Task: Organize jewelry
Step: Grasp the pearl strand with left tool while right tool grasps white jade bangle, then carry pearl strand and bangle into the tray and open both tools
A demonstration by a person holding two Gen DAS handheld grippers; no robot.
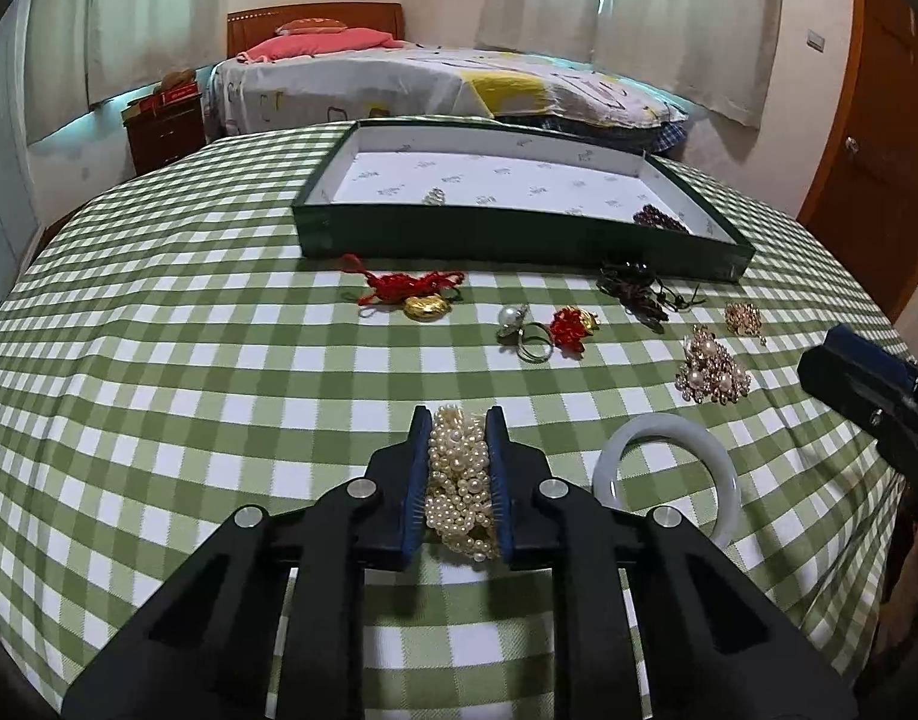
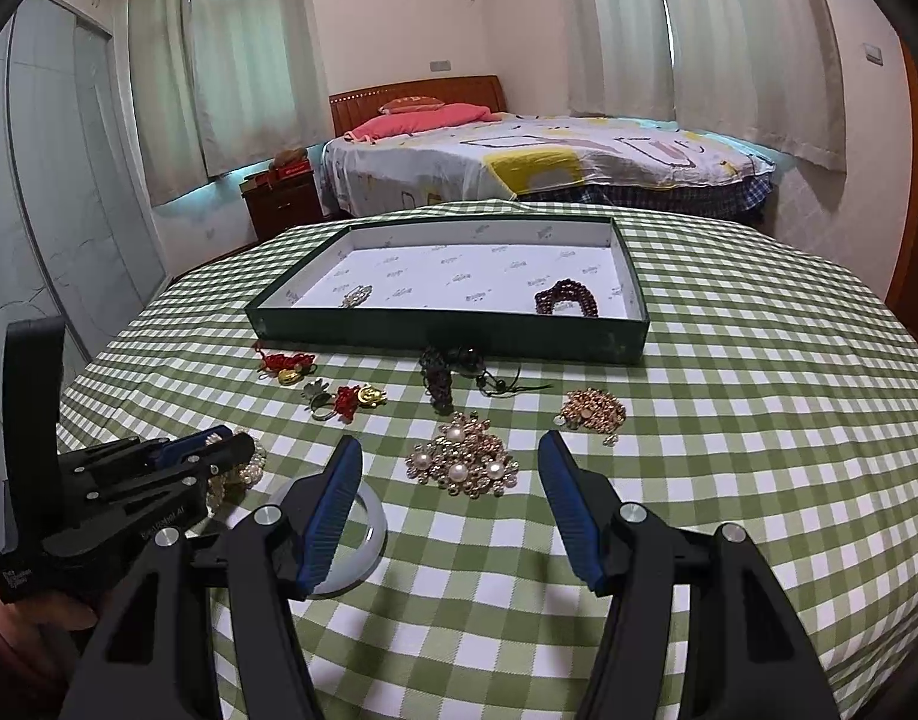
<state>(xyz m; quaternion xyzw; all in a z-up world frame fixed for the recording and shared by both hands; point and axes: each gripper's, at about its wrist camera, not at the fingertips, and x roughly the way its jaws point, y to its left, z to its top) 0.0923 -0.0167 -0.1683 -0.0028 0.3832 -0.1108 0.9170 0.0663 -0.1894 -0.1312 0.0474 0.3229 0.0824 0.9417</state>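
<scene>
Left gripper [image 1: 459, 420], closed on a bundle of pearl strands [image 1: 462, 480] at the near edge of the checked tablecloth [image 1: 159, 390]; the blue pads [image 1: 420, 480] press the bundle from both sides, and whether it is lifted clear of the cloth cannot be told. Right gripper [image 2: 450, 450], jaws spread wide and holding nothing, hovers near a gold-and-pearl cluster [image 2: 462, 462].

Handling, as judged: the strands are soft, loose and light, likely to sag and trail from the pads, and the round beads may slip, so a grip across the thick middle of the bundle, as here, seems soundest. The white bangle [image 1: 669, 474] just beside it is stiff, smooth and probably breakable; its rim offers the only hold.

Container: a shallow green tray [image 1: 519, 240] with a white printed lining stands at the far side of the table. It holds a small pale brooch [image 2: 356, 295] at left and a dark red bead bracelet [image 2: 564, 297] at right; the remaining pieces lie on the cloth.
</scene>
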